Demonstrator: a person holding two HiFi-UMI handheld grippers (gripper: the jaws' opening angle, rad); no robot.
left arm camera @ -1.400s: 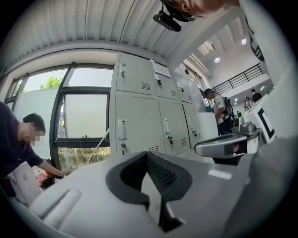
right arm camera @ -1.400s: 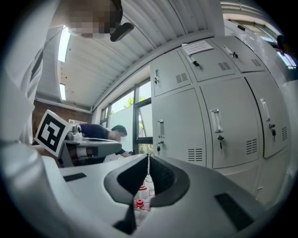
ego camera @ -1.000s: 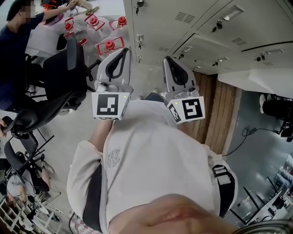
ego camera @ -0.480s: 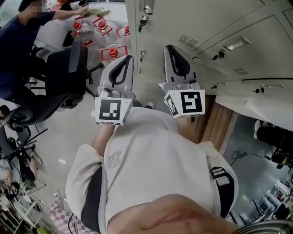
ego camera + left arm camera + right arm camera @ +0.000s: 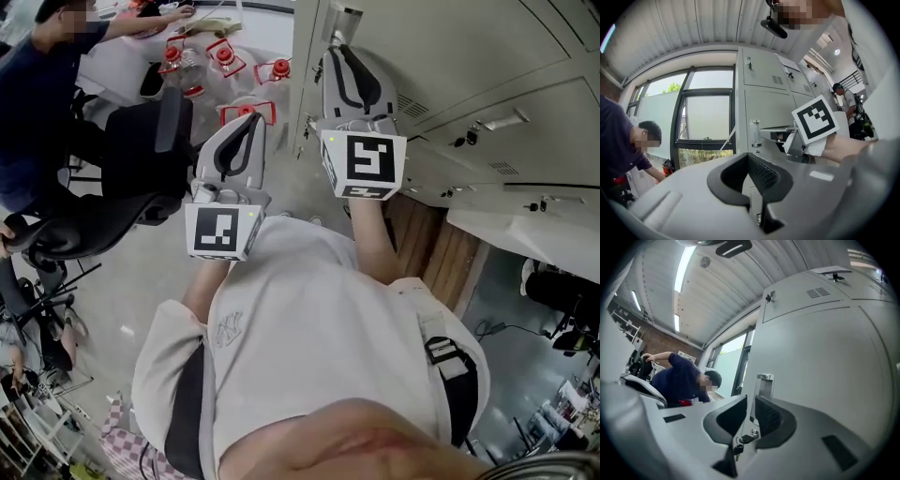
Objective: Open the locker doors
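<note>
Grey metal lockers (image 5: 450,56) fill the upper right of the head view, their doors closed. My right gripper (image 5: 337,52) is raised to the left-hand locker, its tips just below a metal door handle (image 5: 342,14). In the right gripper view the jaws (image 5: 750,401) stand a narrow gap apart, holding nothing. The handle (image 5: 765,379) rises just beyond them, and a key (image 5: 739,446) hangs in the lock lower down. My left gripper (image 5: 249,122) is held lower and further left, away from the lockers. Its jaws (image 5: 749,157) are shut and empty.
A person in dark blue (image 5: 47,84) bends over a table with several red-capped bottles (image 5: 225,56) at upper left. A black office chair (image 5: 131,150) stands beside my left gripper. A pale panel (image 5: 525,211) juts out at right above a wooden strip (image 5: 441,253).
My right gripper has risen and moved forward to the locker's door handle. My left gripper has stayed about where it was. The lockers look closer.
</note>
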